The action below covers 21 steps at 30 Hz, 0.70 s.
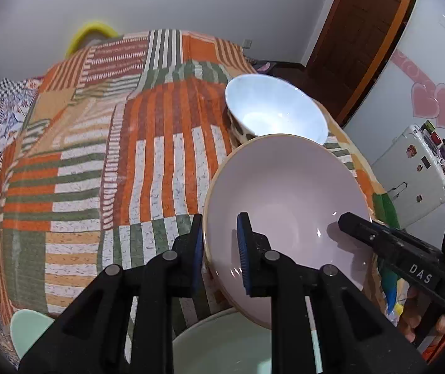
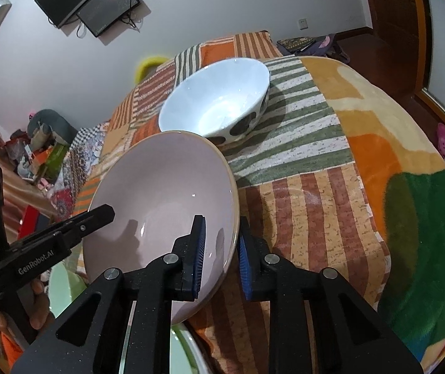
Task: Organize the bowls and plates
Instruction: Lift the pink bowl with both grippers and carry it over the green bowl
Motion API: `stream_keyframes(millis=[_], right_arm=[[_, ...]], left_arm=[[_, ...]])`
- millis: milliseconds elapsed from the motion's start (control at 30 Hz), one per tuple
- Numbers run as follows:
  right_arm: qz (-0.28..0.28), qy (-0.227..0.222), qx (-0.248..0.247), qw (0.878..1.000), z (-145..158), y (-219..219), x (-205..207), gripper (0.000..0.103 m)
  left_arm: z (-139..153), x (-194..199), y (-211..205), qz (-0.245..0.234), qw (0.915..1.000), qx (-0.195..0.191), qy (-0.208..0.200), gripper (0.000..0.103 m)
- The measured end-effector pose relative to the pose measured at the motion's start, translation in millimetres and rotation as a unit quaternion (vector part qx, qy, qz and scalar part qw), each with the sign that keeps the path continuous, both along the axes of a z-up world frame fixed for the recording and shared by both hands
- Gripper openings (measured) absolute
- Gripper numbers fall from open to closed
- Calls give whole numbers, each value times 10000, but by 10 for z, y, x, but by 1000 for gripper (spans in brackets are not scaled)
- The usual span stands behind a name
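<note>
You've got the pink bowl (image 1: 284,205) pinched from both sides now: your left claw (image 1: 220,251) is clamped tight on its rim at the lower centre of the left wrist view, one blue pad inside the bowl and one outside, and your right claw (image 2: 220,257) is nipped down on the opposite rim the same way, lower centre of the right wrist view. The bowl sits tilted between them, apparently lifted off the bed, occupying the lower middle of both frames.

By the look of it you're mid-carry, moving this bowl toward a stack. Right beneath it, at the bottom edge of the frame, there's a pale green dish (image 1: 231,346), and that looks like the likely landing spot. The next move calls for levelling the bowl, centring it over that green dish, lowering gently and only then easing both claws off the rim together, so it doesn't tip to one side.

Behind, upper right of the left view, the white bowl with dark spots (image 1: 275,109) waits untouched on the bed. Another pale green piece (image 1: 29,330) peeks in at lower left.

The surface is a bed under a striped patchwork bedspread (image 1: 128,155), soft and uneven, so expect wobble. Plain white walls, a wooden door (image 1: 362,31) at upper right, a wall-mounted screen (image 2: 103,6) at upper left of the right view
</note>
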State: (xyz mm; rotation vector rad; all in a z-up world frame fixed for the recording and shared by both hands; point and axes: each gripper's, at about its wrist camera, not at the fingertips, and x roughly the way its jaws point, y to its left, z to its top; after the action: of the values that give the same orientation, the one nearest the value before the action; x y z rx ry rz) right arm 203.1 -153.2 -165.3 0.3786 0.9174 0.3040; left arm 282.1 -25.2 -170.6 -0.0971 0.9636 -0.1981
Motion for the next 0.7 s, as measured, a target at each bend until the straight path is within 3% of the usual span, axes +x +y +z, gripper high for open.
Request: stream_keyframes(millis=[367, 700], right_arm=[[115, -317, -2, 9994, 257, 98, -142, 20], [486, -509, -3, 9975, 383, 445, -280, 20]], left_arm=[[304, -323, 147, 132, 9995, -84, -265, 20], [555, -807, 517, 470, 9975, -129, -504, 20]])
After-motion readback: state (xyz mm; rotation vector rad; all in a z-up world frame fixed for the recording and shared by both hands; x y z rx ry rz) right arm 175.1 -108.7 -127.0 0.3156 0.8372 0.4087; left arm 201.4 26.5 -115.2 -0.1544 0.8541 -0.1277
